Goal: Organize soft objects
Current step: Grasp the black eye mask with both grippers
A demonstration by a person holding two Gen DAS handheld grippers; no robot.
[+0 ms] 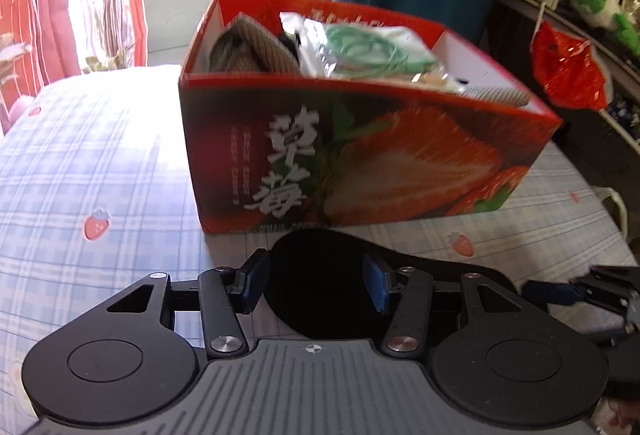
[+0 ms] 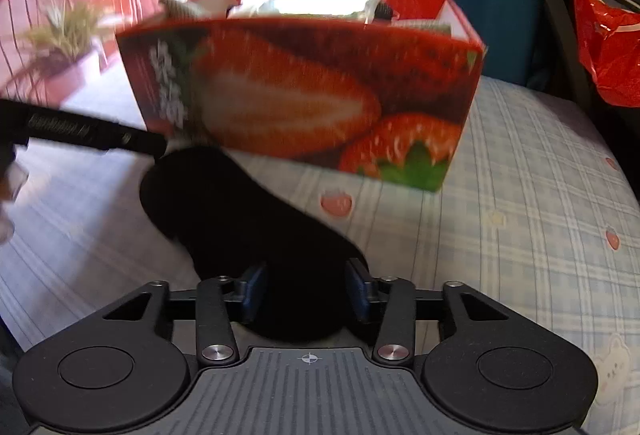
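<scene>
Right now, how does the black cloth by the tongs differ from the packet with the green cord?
The black cloth lies flat on the table before the box; the packet sits inside the box, above its rim. The cloth is plain matte black; the packet is shiny, showing coiled green cord. The cloth lies within the open left tongs and open right tongs; no tongs touch the packet.

"草莓" on strawberry box [image 1: 360, 163]
</scene>
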